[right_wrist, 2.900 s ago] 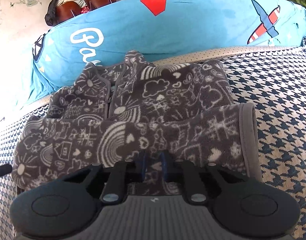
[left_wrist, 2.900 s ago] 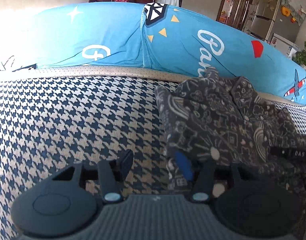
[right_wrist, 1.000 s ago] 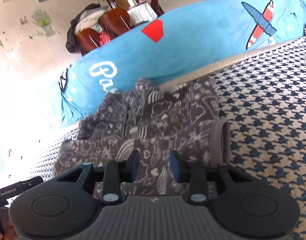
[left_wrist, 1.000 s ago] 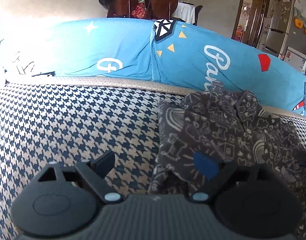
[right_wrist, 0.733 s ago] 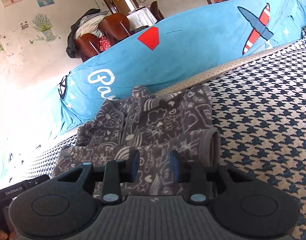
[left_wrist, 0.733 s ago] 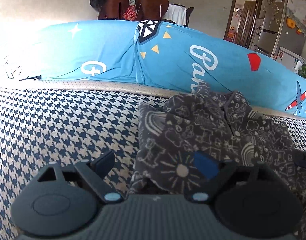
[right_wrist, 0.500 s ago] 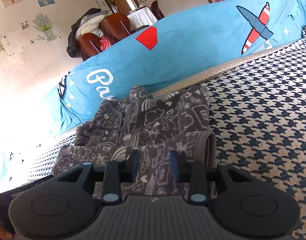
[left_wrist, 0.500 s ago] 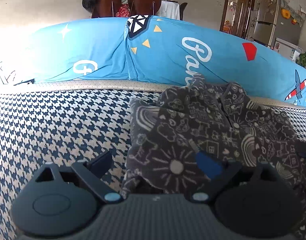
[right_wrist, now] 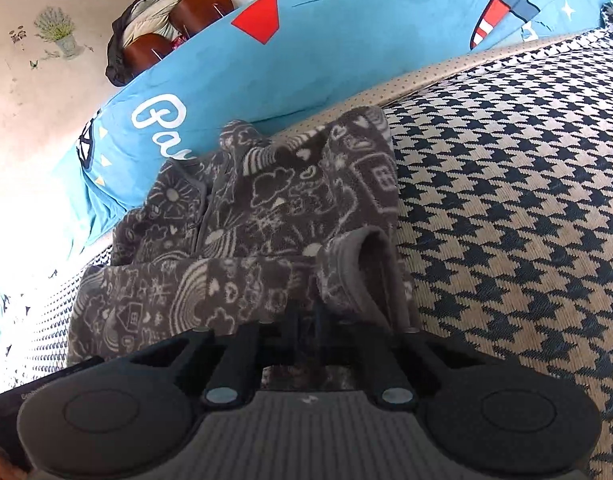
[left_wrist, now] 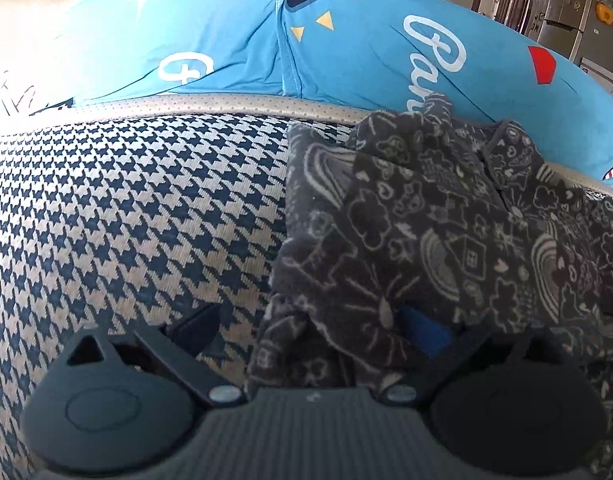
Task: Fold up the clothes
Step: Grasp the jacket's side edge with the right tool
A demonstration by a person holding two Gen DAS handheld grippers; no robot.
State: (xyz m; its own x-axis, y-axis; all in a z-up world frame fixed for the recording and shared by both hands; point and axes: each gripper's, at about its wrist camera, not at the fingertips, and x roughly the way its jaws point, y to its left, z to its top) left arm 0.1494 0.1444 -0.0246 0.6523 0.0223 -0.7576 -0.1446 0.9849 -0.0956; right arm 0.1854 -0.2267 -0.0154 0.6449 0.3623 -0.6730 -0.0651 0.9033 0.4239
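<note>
Both hand-held grippers sit low in their frames, matte black plastic with round housings either side of a ribbed centre. At the bottom of the left wrist view, the left gripper (left_wrist: 310,326) stands wide apart: one dark finger lies over bare weave at lower left, while the other, with a blue pad, is partly buried under a soft fold at lower right, and nothing is pinched between them. Right of centre in that view lies the fleece garment (left_wrist: 434,232), a fuzzy charcoal knit printed with pale doodles of clouds, hearts, houses and suns, bunched into thick rounded folds with a zip and collar towards the upper right. It rests on the houndstooth cover (left_wrist: 126,208), a coarse ribbed weave of navy and beige teeth, edged at the back by a dotted tan band (left_wrist: 186,102). Behind that rises a smooth bright blue cushion (left_wrist: 226,36) with white script, yellow triangles and a red shape. In the right wrist view the right gripper (right_wrist: 306,316) has its fingers drawn narrow, closed onto the near edge of the same garment (right_wrist: 290,208) at lower centre, just beside a rolled grey-trimmed cuff (right_wrist: 358,264). Brown chairs (right_wrist: 178,20) stand at upper left.
</note>
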